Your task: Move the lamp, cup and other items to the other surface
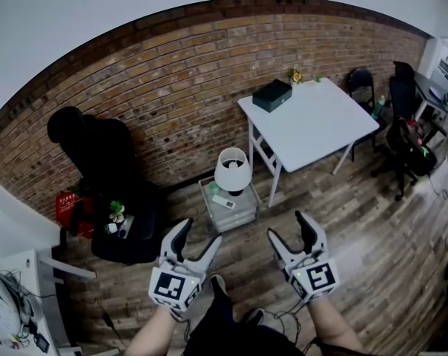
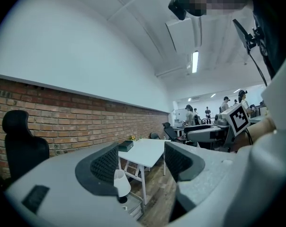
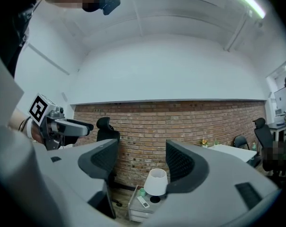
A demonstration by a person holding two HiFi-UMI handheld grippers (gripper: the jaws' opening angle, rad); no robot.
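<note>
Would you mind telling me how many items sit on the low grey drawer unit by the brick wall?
3: on the right, a white-shaded table lamp; left of it, a small green cup; in front of the cup, a white remote. The shade may hide more.

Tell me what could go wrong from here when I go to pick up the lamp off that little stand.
1. The lamp has a wide shade over a small dark base; gripped by the shade, it could tip.
2. The green cup and remote sit close beside it on the small stand, so the open left claw or right claw might knock them off.
3. The white table has a leg close beside the stand; the lifted lamp could bump the table edge.
</note>
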